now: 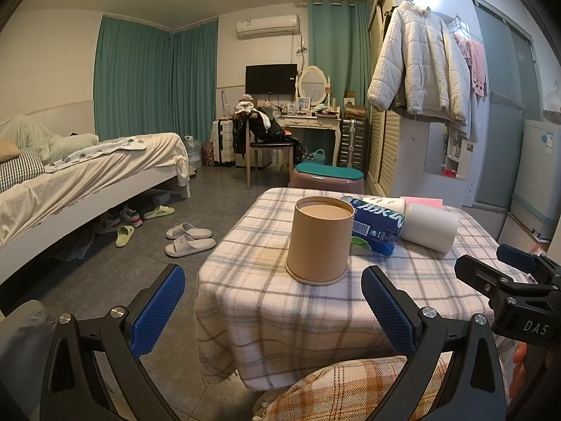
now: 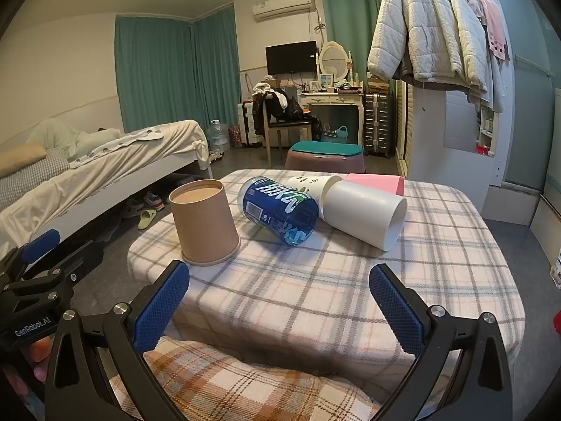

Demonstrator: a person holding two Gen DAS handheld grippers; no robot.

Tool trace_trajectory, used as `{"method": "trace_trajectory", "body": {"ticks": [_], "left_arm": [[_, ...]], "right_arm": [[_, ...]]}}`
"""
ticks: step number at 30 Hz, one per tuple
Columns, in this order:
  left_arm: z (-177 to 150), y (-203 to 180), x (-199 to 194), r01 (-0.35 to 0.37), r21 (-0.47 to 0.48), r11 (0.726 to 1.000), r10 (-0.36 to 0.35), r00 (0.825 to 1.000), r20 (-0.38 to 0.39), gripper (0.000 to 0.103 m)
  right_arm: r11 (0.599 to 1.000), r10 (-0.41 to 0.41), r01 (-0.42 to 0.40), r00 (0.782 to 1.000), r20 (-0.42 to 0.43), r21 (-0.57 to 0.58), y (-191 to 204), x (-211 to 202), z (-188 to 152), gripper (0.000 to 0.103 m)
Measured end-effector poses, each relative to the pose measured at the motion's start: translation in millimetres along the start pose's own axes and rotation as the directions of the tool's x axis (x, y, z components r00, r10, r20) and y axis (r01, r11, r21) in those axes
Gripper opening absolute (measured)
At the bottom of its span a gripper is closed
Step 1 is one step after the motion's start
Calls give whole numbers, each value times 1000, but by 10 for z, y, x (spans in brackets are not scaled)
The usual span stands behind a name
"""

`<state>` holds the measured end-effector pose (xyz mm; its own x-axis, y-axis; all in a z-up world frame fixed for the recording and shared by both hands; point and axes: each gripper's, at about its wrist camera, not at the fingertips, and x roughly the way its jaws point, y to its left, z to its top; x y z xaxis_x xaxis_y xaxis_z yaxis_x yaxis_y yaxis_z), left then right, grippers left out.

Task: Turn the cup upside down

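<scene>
A tan paper cup (image 1: 319, 240) stands upside down, rim on the checked tablecloth (image 1: 266, 301), near the table's left front; it also shows in the right wrist view (image 2: 205, 222). My left gripper (image 1: 273, 312) is open and empty, held back from the cup at the table's near edge. My right gripper (image 2: 280, 308) is open and empty, to the right of the cup and nearer me. A white cup (image 2: 364, 214) lies on its side at the right, mouth toward me. A blue cup or can (image 2: 278, 210) lies on its side between them.
A pink box (image 2: 377, 182) and a small white patterned cup (image 2: 310, 184) lie at the table's far side. A plaid cushion (image 2: 245, 386) is below the near edge. A bed (image 1: 87, 175) stands left, a stool (image 1: 328, 177) beyond the table, a wardrobe with a hanging jacket (image 1: 420, 63) right.
</scene>
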<state>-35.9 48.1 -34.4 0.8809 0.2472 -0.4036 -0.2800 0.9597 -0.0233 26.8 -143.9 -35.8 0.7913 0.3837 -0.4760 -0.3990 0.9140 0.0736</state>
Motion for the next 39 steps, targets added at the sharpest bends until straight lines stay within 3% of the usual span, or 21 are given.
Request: {"method": "trace_trajectory", "body": {"ticks": [39], "left_arm": [[-11,-37,32,8,9,1000,-8,1000,-3,103]], "right_arm": [[1000,-2,2,1000,-10,3,2,28,-35,103]]}}
